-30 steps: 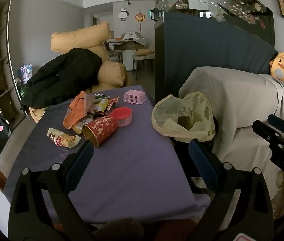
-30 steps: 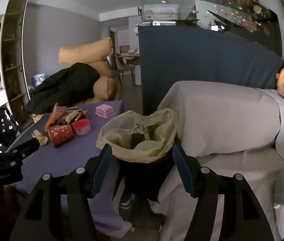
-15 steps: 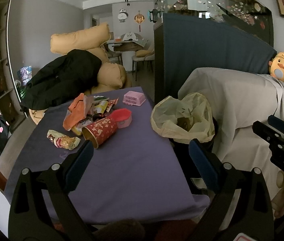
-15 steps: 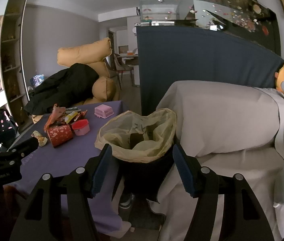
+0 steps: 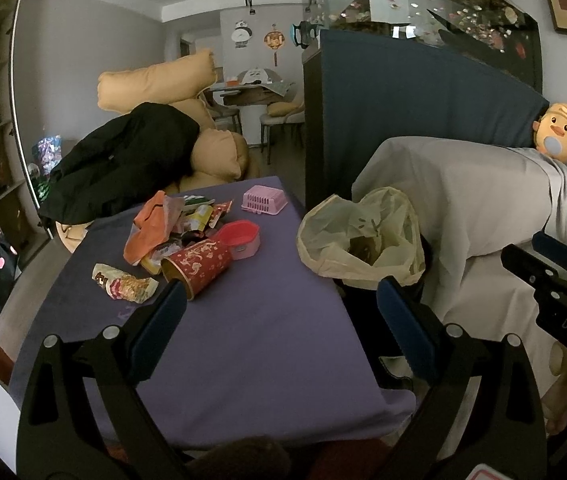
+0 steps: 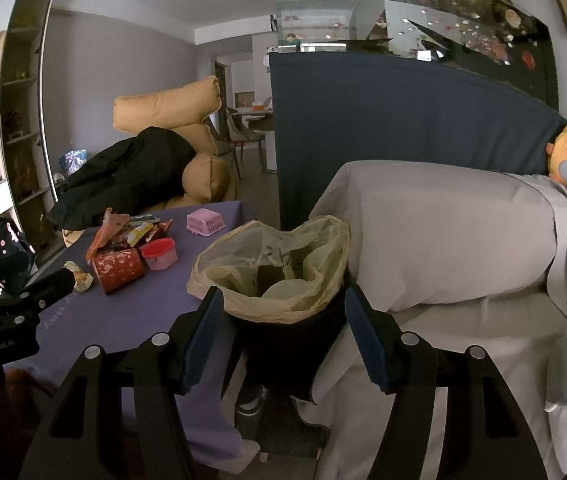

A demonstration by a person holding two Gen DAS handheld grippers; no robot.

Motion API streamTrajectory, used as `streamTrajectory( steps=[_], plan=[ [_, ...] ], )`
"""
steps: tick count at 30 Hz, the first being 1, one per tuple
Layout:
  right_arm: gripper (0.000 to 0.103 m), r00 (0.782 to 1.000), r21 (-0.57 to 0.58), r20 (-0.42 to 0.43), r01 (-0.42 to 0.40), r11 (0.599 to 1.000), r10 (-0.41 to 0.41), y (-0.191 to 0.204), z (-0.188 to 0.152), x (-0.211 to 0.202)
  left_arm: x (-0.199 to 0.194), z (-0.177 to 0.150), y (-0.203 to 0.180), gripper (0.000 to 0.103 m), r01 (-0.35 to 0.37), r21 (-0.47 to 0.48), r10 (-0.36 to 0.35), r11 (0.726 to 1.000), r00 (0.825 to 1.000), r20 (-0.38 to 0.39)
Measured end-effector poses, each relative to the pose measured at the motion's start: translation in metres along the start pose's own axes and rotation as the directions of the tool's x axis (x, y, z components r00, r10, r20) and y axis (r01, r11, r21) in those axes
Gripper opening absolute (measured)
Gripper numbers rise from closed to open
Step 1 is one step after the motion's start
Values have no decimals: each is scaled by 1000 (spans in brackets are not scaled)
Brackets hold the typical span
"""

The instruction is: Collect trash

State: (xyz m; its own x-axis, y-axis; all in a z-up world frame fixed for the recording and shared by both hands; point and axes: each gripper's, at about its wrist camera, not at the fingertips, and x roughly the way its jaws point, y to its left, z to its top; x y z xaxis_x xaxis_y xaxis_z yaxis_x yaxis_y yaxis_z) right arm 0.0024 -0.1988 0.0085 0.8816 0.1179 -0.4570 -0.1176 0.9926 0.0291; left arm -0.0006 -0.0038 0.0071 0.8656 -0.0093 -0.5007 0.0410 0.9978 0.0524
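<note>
Room: living room, table (image 5: 267,344) under a purple cloth, sofa beside it.
Trash: wrappers (image 5: 171,224), red cup (image 5: 197,266) and snack bag (image 5: 123,286) lie on the cloth.
Bin: lined bag (image 6: 279,268), something already inside.
Left gripper (image 5: 279,312): spread wide, empty.
Right gripper (image 6: 283,320): spread wide, empty, pointing at the bin.
Progress: early, I think; most of the trash remains.

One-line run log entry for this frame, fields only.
phase: pre-grasp | left gripper: open, empty, over purple table | right gripper: open, empty, at lined trash bin | trash pile: untouched on table
</note>
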Motion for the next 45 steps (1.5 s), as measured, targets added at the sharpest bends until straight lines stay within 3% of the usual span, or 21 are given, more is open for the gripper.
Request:
streamTrajectory(
  steps=[45],
  plan=[
    [60,1000,8,2,7,1000,-7,-5,-4,-2,-1,-2,-5,91,12,14,-12,1000,1000,-3]
  ],
)
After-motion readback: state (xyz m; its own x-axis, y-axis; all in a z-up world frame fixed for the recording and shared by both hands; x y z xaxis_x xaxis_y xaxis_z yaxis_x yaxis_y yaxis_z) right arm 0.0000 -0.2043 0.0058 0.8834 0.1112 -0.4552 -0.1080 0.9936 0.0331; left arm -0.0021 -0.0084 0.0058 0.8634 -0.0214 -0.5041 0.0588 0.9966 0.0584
